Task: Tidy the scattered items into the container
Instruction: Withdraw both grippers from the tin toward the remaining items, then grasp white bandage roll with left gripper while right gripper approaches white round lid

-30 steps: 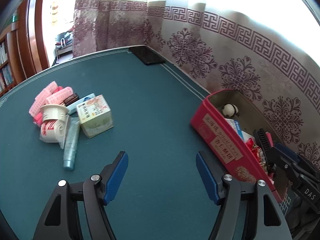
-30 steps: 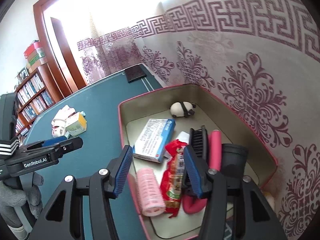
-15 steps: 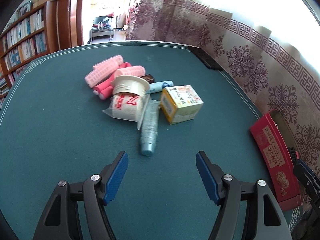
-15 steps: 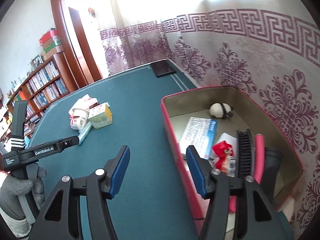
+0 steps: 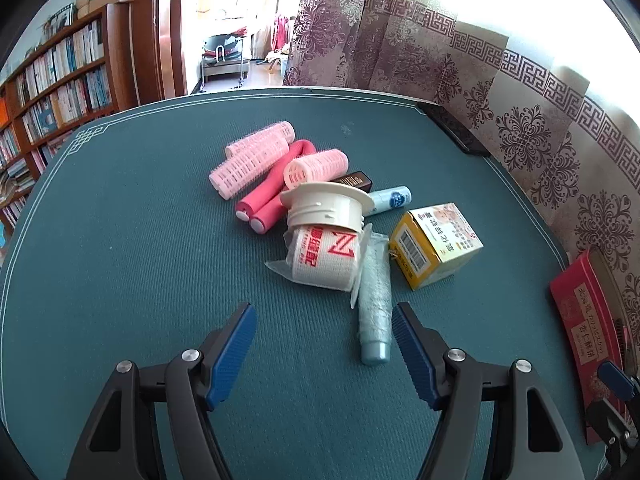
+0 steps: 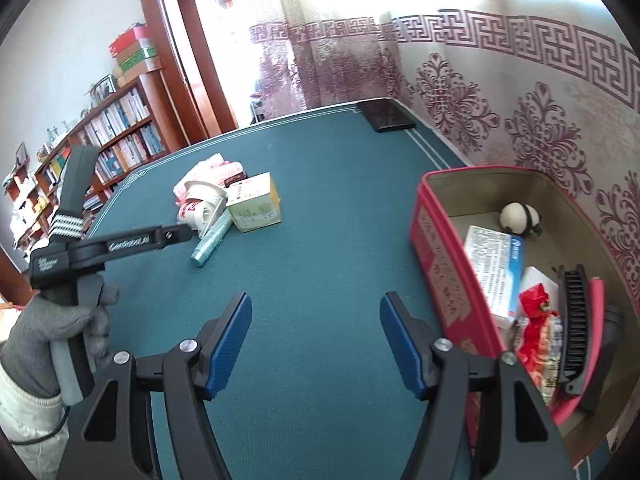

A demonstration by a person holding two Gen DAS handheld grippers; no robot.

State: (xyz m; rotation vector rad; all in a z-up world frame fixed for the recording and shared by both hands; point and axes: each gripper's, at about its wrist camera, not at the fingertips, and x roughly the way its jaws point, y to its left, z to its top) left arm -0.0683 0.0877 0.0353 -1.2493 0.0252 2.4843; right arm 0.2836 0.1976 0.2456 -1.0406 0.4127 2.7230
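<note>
Green-felted bench (image 5: pixel 140 240), patterned curtain behind. Clutter pile (image 5: pixel 320 216) sits mid-bench; red container (image 6: pixel 440 280) by the curtain, part filled. Left gripper (image 5: pixel 324 344) open, empty, facing the pile for a pick. Right gripper (image 6: pixel 316 344) opening, empty.

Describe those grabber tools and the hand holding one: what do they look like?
Each gripper is black plastic with silver screws and two fingers tipped by ribbed blue pads. Seen from the right gripper, the left gripper carries white lettering on its arm, a striped black-and-white band and a grey handle. The left hand wears a grey knit glove, above a pale sleeve, with a thin cable nearby.
</note>
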